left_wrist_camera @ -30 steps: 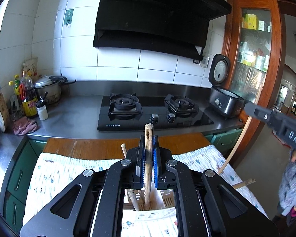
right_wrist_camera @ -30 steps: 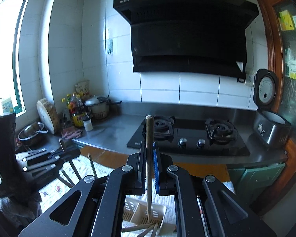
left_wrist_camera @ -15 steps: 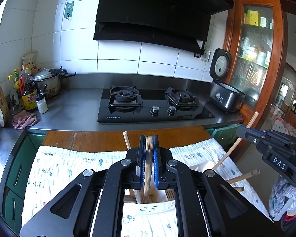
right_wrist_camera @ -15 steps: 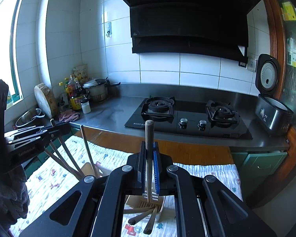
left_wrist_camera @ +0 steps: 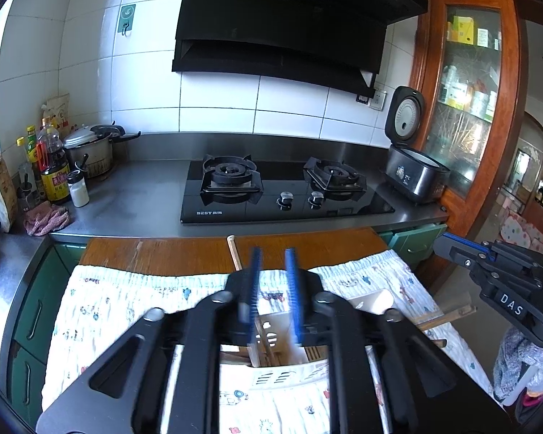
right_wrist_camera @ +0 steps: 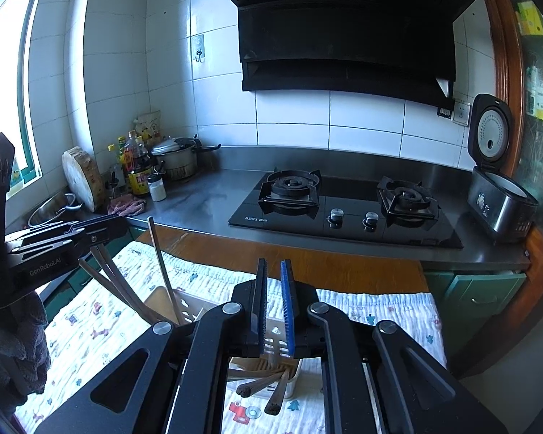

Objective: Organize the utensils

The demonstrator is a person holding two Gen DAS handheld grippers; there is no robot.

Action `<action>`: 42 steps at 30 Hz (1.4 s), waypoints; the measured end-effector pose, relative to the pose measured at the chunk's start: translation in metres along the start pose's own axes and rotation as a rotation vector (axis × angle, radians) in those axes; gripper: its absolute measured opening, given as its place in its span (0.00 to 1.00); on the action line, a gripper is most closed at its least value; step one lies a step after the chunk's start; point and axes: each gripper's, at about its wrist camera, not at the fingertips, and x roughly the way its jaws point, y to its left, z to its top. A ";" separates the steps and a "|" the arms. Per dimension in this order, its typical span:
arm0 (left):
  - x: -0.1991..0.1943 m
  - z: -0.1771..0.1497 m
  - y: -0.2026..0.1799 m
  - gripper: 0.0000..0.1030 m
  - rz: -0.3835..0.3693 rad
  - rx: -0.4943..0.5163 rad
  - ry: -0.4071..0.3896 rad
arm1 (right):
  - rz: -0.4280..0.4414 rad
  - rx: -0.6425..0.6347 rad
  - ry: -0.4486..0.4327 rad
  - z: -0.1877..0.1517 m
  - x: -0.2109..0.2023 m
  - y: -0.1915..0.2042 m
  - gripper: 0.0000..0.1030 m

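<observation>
The left gripper (left_wrist_camera: 271, 289), jaws just opened with nothing between them, hovers above a cream utensil holder (left_wrist_camera: 271, 336) on a patterned cloth (left_wrist_camera: 126, 307). The right gripper (right_wrist_camera: 274, 307), jaws also just parted and empty, hangs over the holder's wooden utensils (right_wrist_camera: 260, 383); only its view shows more sticks (right_wrist_camera: 163, 271) leaning upright.

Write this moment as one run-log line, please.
left hand-held gripper: jaws just opening, nothing between | right hand-held gripper: jaws just opening, nothing between | wooden sticks: lying in white holder
</observation>
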 end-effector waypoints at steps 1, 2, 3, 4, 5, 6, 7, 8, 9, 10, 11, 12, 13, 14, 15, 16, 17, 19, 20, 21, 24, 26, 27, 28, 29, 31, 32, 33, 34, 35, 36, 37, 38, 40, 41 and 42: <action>-0.001 0.000 -0.001 0.29 0.002 0.002 -0.005 | -0.001 0.001 -0.003 0.000 -0.002 -0.001 0.18; -0.003 0.000 -0.002 0.29 0.003 0.003 -0.010 | -0.002 0.002 -0.006 0.000 -0.004 -0.001 0.21; -0.004 0.000 -0.003 0.29 -0.004 0.005 -0.013 | -0.006 0.002 -0.011 0.001 -0.006 -0.002 0.26; -0.006 0.001 -0.004 0.29 -0.005 0.008 -0.016 | -0.010 0.001 -0.016 0.001 -0.008 -0.002 0.26; -0.008 0.001 -0.005 0.29 -0.005 0.011 -0.019 | -0.013 0.000 -0.019 0.001 -0.010 -0.003 0.26; -0.010 0.002 -0.006 0.29 -0.009 0.014 -0.024 | -0.015 0.000 -0.022 0.002 -0.012 -0.003 0.31; -0.013 0.002 -0.008 0.31 -0.013 0.018 -0.030 | -0.017 0.001 -0.026 0.002 -0.015 -0.004 0.39; -0.016 0.002 -0.010 0.37 -0.011 0.023 -0.036 | -0.023 0.001 -0.031 0.003 -0.017 -0.004 0.42; -0.020 0.001 -0.011 0.50 -0.007 0.027 -0.045 | -0.028 -0.001 -0.037 0.003 -0.020 -0.004 0.43; -0.024 0.001 -0.014 0.53 -0.007 0.034 -0.059 | -0.032 -0.004 -0.042 0.003 -0.023 -0.004 0.44; -0.028 0.000 -0.016 0.53 -0.009 0.042 -0.068 | -0.037 -0.006 -0.047 0.003 -0.027 -0.005 0.45; -0.033 0.000 -0.018 0.53 -0.010 0.049 -0.074 | -0.040 -0.005 -0.050 0.003 -0.029 -0.005 0.48; -0.037 0.000 -0.020 0.53 -0.012 0.054 -0.080 | -0.044 -0.004 -0.056 0.003 -0.034 -0.005 0.50; -0.040 -0.001 -0.021 0.55 -0.015 0.058 -0.084 | -0.048 -0.005 -0.060 0.002 -0.037 -0.005 0.51; -0.045 -0.002 -0.023 0.57 -0.015 0.062 -0.090 | -0.054 -0.006 -0.065 0.002 -0.040 -0.005 0.54; -0.049 -0.002 -0.025 0.60 -0.015 0.065 -0.096 | -0.060 -0.006 -0.070 0.001 -0.044 -0.005 0.57; -0.054 -0.004 -0.026 0.61 -0.016 0.068 -0.105 | -0.065 -0.005 -0.077 0.001 -0.049 -0.005 0.59; -0.063 -0.006 -0.026 0.64 -0.018 0.069 -0.115 | -0.073 -0.007 -0.087 -0.001 -0.057 -0.004 0.63; -0.068 -0.007 -0.026 0.68 -0.020 0.067 -0.120 | -0.083 -0.011 -0.094 -0.002 -0.063 -0.003 0.65; -0.073 -0.009 -0.026 0.68 -0.021 0.065 -0.127 | -0.093 -0.017 -0.101 -0.004 -0.068 -0.002 0.68; -0.087 -0.016 -0.026 0.74 -0.022 0.067 -0.141 | -0.115 -0.039 -0.120 -0.010 -0.083 0.003 0.75; -0.096 -0.021 -0.026 0.80 -0.012 0.068 -0.149 | -0.126 -0.049 -0.129 -0.014 -0.092 0.005 0.77; -0.100 -0.025 -0.026 0.81 -0.009 0.069 -0.153 | -0.131 -0.051 -0.134 -0.017 -0.097 0.006 0.79; -0.104 -0.028 -0.025 0.84 -0.007 0.068 -0.155 | -0.139 -0.053 -0.141 -0.020 -0.102 0.008 0.83; -0.108 -0.031 -0.024 0.86 -0.002 0.067 -0.157 | -0.150 -0.053 -0.148 -0.024 -0.107 0.009 0.85; -0.116 -0.038 -0.022 0.87 0.001 0.065 -0.162 | -0.155 -0.048 -0.159 -0.030 -0.116 0.011 0.87; -0.119 -0.041 -0.022 0.90 0.003 0.066 -0.162 | -0.154 -0.044 -0.162 -0.033 -0.120 0.012 0.88; -0.123 -0.045 -0.021 0.92 0.012 0.068 -0.164 | -0.156 -0.041 -0.164 -0.036 -0.124 0.013 0.89; -0.126 -0.049 -0.021 0.94 0.024 0.072 -0.166 | -0.156 -0.038 -0.166 -0.039 -0.127 0.014 0.89; -0.129 -0.053 -0.020 0.95 0.033 0.077 -0.168 | -0.154 -0.033 -0.171 -0.043 -0.132 0.015 0.89; -0.133 -0.057 -0.020 0.95 0.046 0.085 -0.171 | -0.156 -0.029 -0.173 -0.046 -0.134 0.016 0.90; -0.135 -0.061 -0.019 0.95 0.054 0.088 -0.171 | -0.158 -0.026 -0.174 -0.050 -0.137 0.017 0.91; -0.138 -0.064 -0.018 0.95 0.056 0.089 -0.169 | -0.160 -0.025 -0.177 -0.053 -0.139 0.018 0.91; -0.141 -0.072 -0.015 0.95 0.048 0.082 -0.153 | -0.174 -0.028 -0.186 -0.062 -0.146 0.021 0.93; -0.142 -0.075 -0.013 0.95 0.049 0.076 -0.147 | -0.180 -0.031 -0.189 -0.066 -0.149 0.022 0.93; -0.144 -0.080 -0.011 0.95 0.049 0.071 -0.141 | -0.185 -0.034 -0.190 -0.068 -0.149 0.025 0.93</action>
